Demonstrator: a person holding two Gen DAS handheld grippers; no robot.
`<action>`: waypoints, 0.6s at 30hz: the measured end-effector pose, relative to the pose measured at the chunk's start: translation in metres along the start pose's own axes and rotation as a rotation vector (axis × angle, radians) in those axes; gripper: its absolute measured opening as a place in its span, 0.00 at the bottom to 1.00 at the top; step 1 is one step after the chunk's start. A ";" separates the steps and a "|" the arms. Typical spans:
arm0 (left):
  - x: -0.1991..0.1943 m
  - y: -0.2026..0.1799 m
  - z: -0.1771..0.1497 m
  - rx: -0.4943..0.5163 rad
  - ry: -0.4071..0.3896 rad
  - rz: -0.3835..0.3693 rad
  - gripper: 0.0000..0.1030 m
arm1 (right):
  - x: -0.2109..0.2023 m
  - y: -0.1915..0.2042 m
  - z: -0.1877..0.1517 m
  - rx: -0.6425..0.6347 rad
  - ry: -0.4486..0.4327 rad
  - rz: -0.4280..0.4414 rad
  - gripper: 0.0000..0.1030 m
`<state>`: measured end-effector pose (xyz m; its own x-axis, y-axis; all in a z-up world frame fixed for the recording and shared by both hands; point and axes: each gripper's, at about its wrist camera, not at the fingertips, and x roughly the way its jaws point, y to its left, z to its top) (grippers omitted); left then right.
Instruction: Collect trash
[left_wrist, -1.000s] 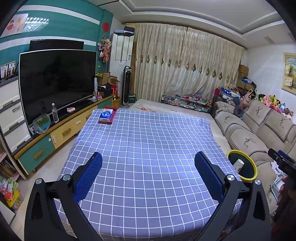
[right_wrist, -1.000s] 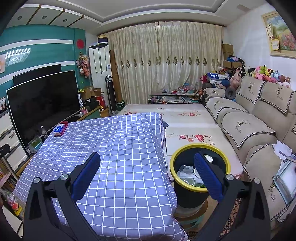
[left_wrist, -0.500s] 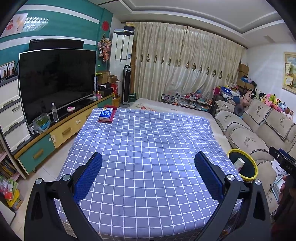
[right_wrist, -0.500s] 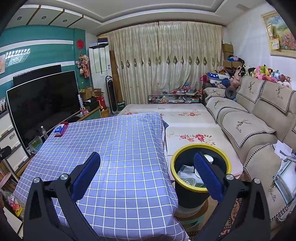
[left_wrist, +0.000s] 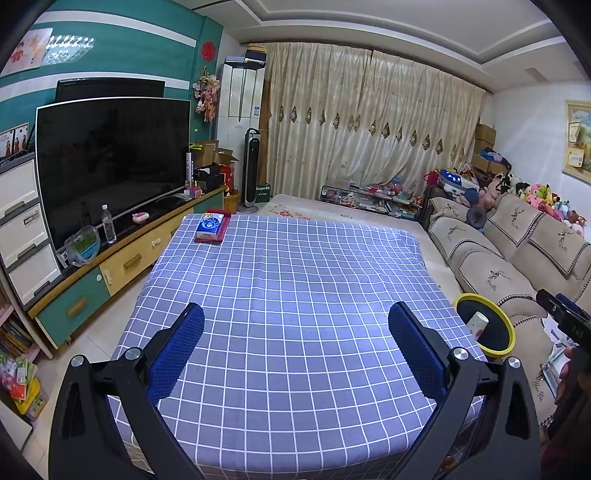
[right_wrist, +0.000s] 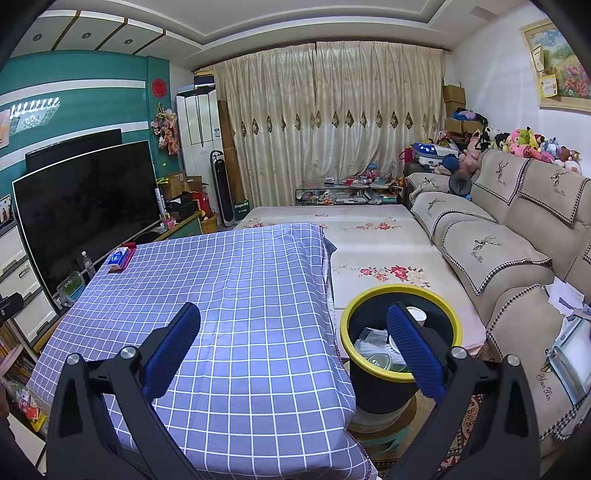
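Trash: white paper cup (left_wrist: 477, 324), crumpled wrappers and a clear plastic lid, all down inside black round bin with yellow rim (right_wrist: 400, 384). Bin parked on floor just beside table's right edge, between table and beige sofa (right_wrist: 491, 254); probably placed there so items can go straight off the edge.

Table under blue-and-white checked cloth (left_wrist: 291, 295); cloth bare of loose litter. Only a blue tissue pack on a red tray (left_wrist: 212, 228) at far left corner, likely household kit, not rubbish.

Left gripper (left_wrist: 295, 350): fingers spread wide, nothing between the blue pads (left_wrist: 176, 356). Hovers over near half of table, aimed along its length. Seems a scanning pose for leftovers.

Right gripper (right_wrist: 293, 352): fingers likewise wide apart, empty. Straddles table's right edge, right pad overlapping the bin mouth in view. Reads as a drop position, load gone.

Judgement: collecting looks finished or nearly so. No further target on the table top. Papers on sofa arm (right_wrist: 565, 295) at far right, unclear whether trash.

Risk if more goes in: bin mouth close under cloth overhang, light pieces could catch the hem.
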<state>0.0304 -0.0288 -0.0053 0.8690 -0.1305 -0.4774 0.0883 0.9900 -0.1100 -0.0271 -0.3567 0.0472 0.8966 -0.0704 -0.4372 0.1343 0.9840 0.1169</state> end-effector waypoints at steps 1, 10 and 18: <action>0.000 0.000 0.000 -0.001 0.000 -0.001 0.95 | 0.000 0.000 0.000 0.000 0.000 0.001 0.94; 0.002 0.000 -0.002 -0.001 0.006 0.003 0.95 | 0.001 0.000 -0.001 0.002 0.002 0.002 0.94; 0.005 0.000 -0.003 0.002 0.010 0.003 0.95 | 0.002 0.000 -0.002 0.004 0.004 0.004 0.94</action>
<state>0.0332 -0.0294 -0.0097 0.8642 -0.1281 -0.4865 0.0868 0.9905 -0.1064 -0.0256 -0.3568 0.0447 0.8954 -0.0663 -0.4402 0.1327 0.9837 0.1217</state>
